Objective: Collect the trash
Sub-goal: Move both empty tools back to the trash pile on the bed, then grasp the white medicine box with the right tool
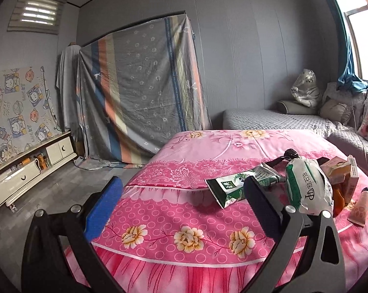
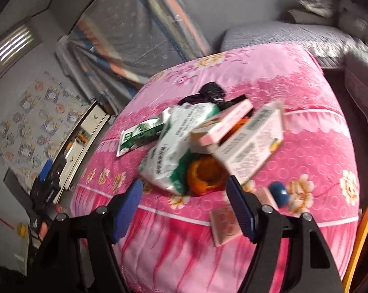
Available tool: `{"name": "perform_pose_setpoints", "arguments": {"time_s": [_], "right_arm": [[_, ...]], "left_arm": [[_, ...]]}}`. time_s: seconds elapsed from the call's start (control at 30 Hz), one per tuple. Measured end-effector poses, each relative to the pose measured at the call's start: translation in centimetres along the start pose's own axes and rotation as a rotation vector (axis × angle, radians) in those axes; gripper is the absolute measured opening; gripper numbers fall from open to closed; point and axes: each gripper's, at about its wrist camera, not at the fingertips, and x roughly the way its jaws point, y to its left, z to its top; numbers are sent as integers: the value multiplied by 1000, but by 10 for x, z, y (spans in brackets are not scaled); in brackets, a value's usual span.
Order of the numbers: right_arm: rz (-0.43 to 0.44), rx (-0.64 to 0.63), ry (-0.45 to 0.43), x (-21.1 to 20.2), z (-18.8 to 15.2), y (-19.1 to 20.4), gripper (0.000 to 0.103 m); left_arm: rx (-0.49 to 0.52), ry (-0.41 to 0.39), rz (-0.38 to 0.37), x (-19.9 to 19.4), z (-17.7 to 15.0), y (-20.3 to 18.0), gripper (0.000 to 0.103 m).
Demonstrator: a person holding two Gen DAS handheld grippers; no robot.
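Left gripper (image 1: pixel 181 195) and right gripper (image 2: pixel 184 196): jaws spread, empty. At frame centre on the bed (image 2: pixel 318 146): one green carton (image 2: pixel 140 134), one white-green bag (image 2: pixel 169 151), two pink boxes (image 2: pixel 250 146), one orange peel (image 2: pixel 203 175).

The whole right wrist view is smeared by motion blur, so the print on the pink carton (image 2: pixel 251 144) and on the white and green bag (image 2: pixel 170 151) cannot be read there. The orange peel (image 2: pixel 206 175) is partly covered by that carton and bag, and the black object (image 2: pixel 212 92) behind the pile is too blurred to be identified. The blue-capped tube (image 2: pixel 278 193) is partly hidden by the right gripper's finger. In the left wrist view, the green milk carton (image 1: pixel 235 185) is crossed by a finger of the left gripper, the orange peel (image 1: pixel 339 199) is mostly concealed behind the bag (image 1: pixel 306 185), and the window (image 1: pixel 362 24) is cut off by the picture's edge and overexposed.
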Motion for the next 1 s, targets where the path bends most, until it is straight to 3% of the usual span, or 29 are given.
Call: {"name": "perform_pose_setpoints", "arguments": {"time_s": [0.1,0.17,0.33,0.5,0.7,0.83,0.9,1.0], "right_arm": [[-103,87,7,-6,20,-29,68],[-159,116,58,1,36,-43,68],[-176,153,218,35,68,-57,68],[-260,137,294,61,82,-57,67],[-250,142,345,84,87,-57,66],[-199,157,382,88,83,-50,66],[-250,120,367,89,88,-45,66],[-277,121,411,101,88,-46,66]], "left_arm": [[-23,13,-53,2,0,-4,95],[-39,16,-85,2,2,-7,95],[-73,5,-142,-3,6,-16,95],[-58,16,-170,-4,4,-25,95],[-21,6,-190,-9,6,-37,95],[5,7,-225,-14,9,-49,95],[26,8,-239,-15,10,-58,95],[37,11,-272,-17,11,-71,95]]}}
